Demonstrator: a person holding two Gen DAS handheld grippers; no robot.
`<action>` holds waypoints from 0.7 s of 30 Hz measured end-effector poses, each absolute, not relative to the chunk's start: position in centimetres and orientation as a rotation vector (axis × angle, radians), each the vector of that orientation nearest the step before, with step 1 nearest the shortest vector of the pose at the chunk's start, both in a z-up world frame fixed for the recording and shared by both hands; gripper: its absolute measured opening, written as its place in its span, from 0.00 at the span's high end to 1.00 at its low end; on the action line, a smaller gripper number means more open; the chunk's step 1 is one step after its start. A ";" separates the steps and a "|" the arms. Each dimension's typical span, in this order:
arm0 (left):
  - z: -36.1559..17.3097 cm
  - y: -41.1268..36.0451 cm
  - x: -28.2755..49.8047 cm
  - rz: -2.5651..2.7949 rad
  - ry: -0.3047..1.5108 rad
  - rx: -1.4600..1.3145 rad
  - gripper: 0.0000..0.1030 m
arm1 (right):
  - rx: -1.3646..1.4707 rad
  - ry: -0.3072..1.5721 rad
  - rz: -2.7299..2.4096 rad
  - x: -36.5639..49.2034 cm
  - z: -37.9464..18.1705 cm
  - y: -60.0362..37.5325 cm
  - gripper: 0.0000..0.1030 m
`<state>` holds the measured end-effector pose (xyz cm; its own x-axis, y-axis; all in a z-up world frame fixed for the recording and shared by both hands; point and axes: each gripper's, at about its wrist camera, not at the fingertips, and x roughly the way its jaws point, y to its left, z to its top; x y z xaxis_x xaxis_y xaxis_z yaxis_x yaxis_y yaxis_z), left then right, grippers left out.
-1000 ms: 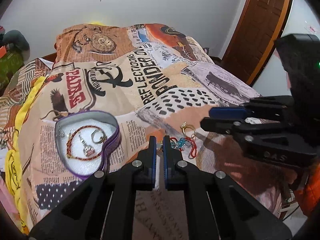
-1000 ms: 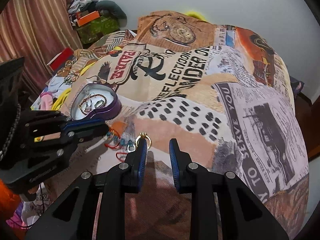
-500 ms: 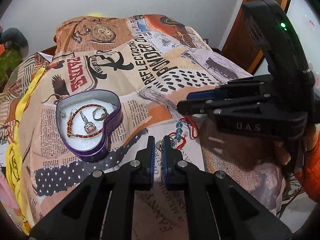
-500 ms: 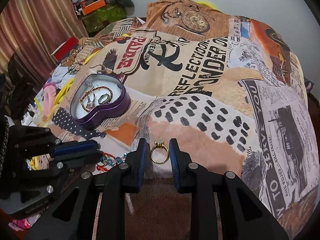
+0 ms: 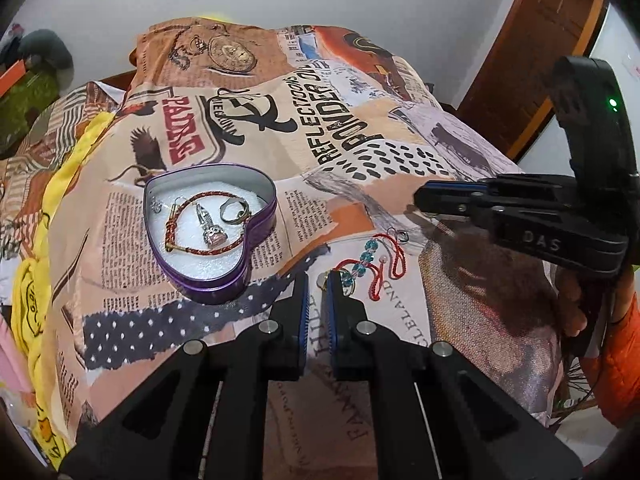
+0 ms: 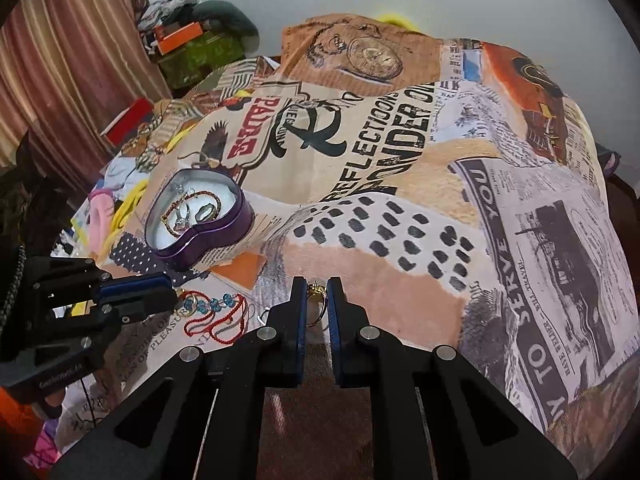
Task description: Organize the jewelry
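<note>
A purple heart-shaped tin (image 5: 256,216) lies open on the printed bedspread and holds a red cord bracelet (image 5: 208,250), a ring (image 5: 234,212) and a pendant; it also shows in the right wrist view (image 6: 228,224). My right gripper (image 6: 317,292) is shut on a gold ring (image 6: 315,300). My left gripper (image 5: 317,280) is nearly closed around a small silver piece (image 5: 321,281), right beside a red cord bracelet with blue beads (image 5: 368,260). That bracelet shows in the right wrist view (image 6: 218,312) too.
The bedspread (image 6: 400,200) covers the whole bed. A small silver ring (image 5: 402,235) lies beyond the beaded bracelet. Clutter and boxes (image 6: 180,36) sit at the far left by a curtain. A wooden door (image 5: 520,60) stands at the right.
My right gripper has closed on the gold ring that lay between its open fingers. My left gripper has moved down closer to the beaded bracelet and the tin.
</note>
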<state>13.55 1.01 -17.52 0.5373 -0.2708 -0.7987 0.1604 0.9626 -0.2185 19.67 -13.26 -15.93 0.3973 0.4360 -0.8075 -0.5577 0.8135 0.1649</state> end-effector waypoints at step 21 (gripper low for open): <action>-16.3 -1.1 13.8 -0.316 0.958 -0.113 0.78 | -0.138 0.910 0.615 17.7 -14.7 -15.1 0.91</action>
<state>13.80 -1.10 -16.28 0.5335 -0.3144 -0.7852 0.2151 0.9483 -0.2335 17.71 -15.06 -14.67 0.4563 0.4397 -0.7736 -0.5534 0.8210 0.1403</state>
